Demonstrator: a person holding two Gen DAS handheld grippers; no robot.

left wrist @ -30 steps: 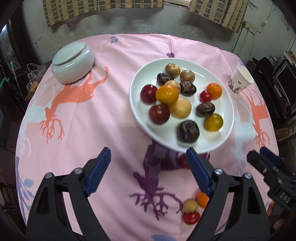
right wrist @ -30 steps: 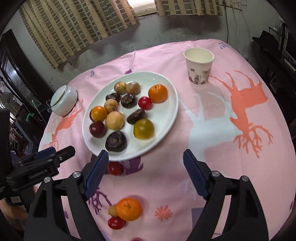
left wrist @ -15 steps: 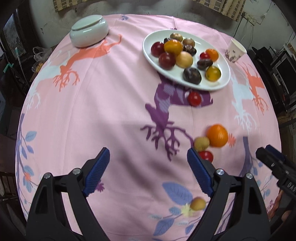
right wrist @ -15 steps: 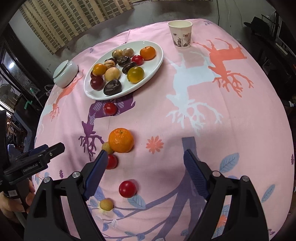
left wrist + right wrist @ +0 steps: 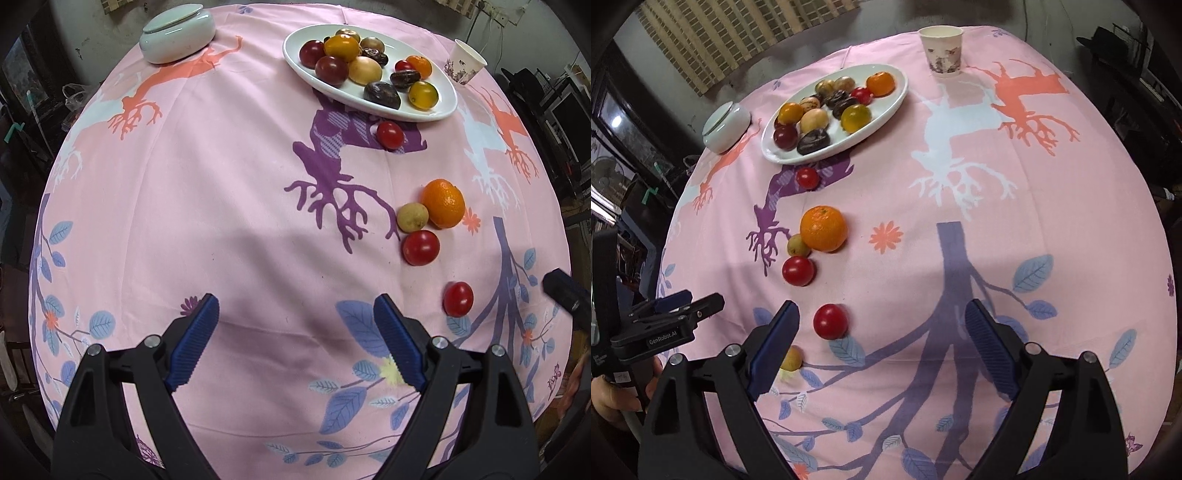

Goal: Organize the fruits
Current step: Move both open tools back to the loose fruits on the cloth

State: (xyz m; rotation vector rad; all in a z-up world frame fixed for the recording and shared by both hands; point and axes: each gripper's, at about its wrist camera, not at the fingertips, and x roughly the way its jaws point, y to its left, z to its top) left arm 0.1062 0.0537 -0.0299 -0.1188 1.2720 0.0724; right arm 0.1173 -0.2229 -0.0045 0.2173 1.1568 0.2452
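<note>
A lived-in home room is showing here: a round table wearing a pink printed tablecloth (image 5: 1015, 229), checked curtains (image 5: 713, 40) hanging on a worn plastered wall, a lidded ceramic bowl (image 5: 177, 31) and paper cup (image 5: 941, 50) sitting out

Your left gripper (image 5: 295, 341) has bare pink tablecloth (image 5: 221, 221) ahead, no obstacles up to the lidded bowl (image 5: 177, 33). Right gripper (image 5: 882, 349): red tomato (image 5: 830, 321) just inside its left finger, small yellow fruit (image 5: 792, 358) behind that finger; cloth to the right is free.
</note>
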